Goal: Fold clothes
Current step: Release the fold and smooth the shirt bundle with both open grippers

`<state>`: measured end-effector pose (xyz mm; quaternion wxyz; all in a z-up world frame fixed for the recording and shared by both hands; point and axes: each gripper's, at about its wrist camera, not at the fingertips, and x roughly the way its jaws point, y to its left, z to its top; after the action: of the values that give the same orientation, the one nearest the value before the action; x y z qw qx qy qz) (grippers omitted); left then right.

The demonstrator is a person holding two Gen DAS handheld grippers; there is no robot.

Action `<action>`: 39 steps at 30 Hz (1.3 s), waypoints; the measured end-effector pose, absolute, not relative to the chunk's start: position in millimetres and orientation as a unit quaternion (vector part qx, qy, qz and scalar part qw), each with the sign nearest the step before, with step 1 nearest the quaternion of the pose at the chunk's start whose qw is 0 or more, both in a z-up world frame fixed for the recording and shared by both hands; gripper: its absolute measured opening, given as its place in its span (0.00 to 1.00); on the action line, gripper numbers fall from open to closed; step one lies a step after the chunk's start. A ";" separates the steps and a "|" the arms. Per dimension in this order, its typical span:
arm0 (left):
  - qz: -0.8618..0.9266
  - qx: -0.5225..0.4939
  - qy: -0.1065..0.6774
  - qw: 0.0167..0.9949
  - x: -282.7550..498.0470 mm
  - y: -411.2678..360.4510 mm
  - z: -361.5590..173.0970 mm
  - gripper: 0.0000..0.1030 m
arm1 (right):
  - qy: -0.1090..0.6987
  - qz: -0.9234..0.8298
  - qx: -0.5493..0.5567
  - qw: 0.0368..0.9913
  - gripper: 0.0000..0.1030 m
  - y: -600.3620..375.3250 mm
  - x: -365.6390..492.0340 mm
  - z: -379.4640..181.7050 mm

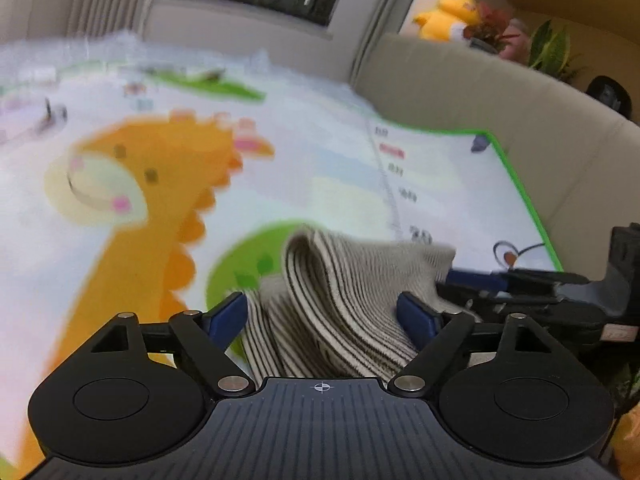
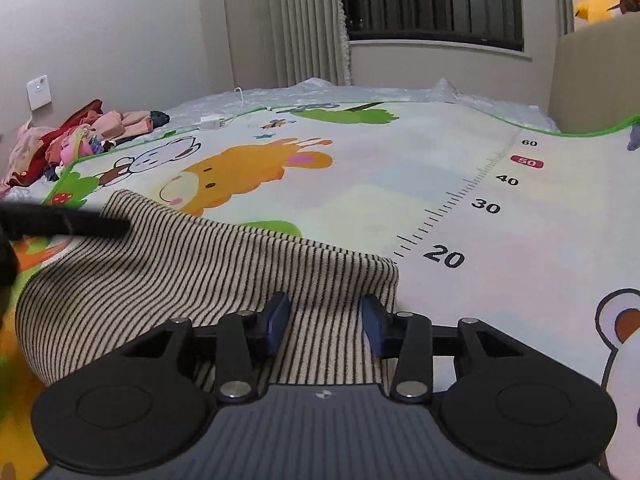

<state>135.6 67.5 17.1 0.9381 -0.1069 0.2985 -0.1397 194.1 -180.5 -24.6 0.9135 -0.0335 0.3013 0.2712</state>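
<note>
A beige garment with thin dark stripes (image 2: pixel 192 280) lies on the cartoon play mat (image 2: pixel 440 184). My right gripper (image 2: pixel 326 320) is low over the garment's right edge. Its blue pads stand apart and the cloth runs flat between them without being pinched. In the left wrist view the same garment (image 1: pixel 332 300) bunches into a raised fold between the wide-set blue pads of my left gripper (image 1: pixel 320 312), which do not visibly press it. My right gripper (image 1: pixel 460 280) reaches in from the right at the cloth's corner. A blurred dark finger (image 2: pixel 80 224) of the left gripper crosses the garment's far left corner.
The mat covers a bed, with a beige padded headboard (image 1: pixel 500 100) on the right. A pile of pink and red clothes (image 2: pixel 80 132) and a white charger with its cable (image 2: pixel 210 122) lie at the mat's far left. A yellow plush toy (image 1: pixel 452 12) and plants sit behind the headboard.
</note>
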 end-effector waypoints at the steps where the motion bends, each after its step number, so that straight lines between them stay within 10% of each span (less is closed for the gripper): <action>1: -0.139 -0.100 0.281 0.944 131.4 66.1 26.3 0.78 | 0.301 0.270 -0.032 0.914 0.40 -180.4 193.9 -25.1; 12: -0.179 -0.067 0.302 0.934 153.8 36.2 15.2 0.57 | 0.266 0.255 -0.032 0.929 0.46 -192.9 155.7 5.8; 31: -0.152 -0.125 0.326 0.925 167.4 65.3 -14.4 0.82 | 0.342 0.326 0.072 0.878 0.71 -195.6 107.5 4.5; 37: -0.153 -0.139 0.329 0.921 168.7 69.2 -16.4 0.83 | 0.426 0.331 0.223 0.812 0.70 -212.9 106.9 -25.6; 39: -0.154 -0.140 0.331 0.920 168.5 69.5 -15.9 0.83 | 0.451 0.303 0.283 0.791 0.53 -217.3 120.2 -42.8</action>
<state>168.5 69.5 -15.9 0.9204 -0.1404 0.3309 -0.1536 120.2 -217.3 -42.8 0.7906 0.2831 0.4505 0.3030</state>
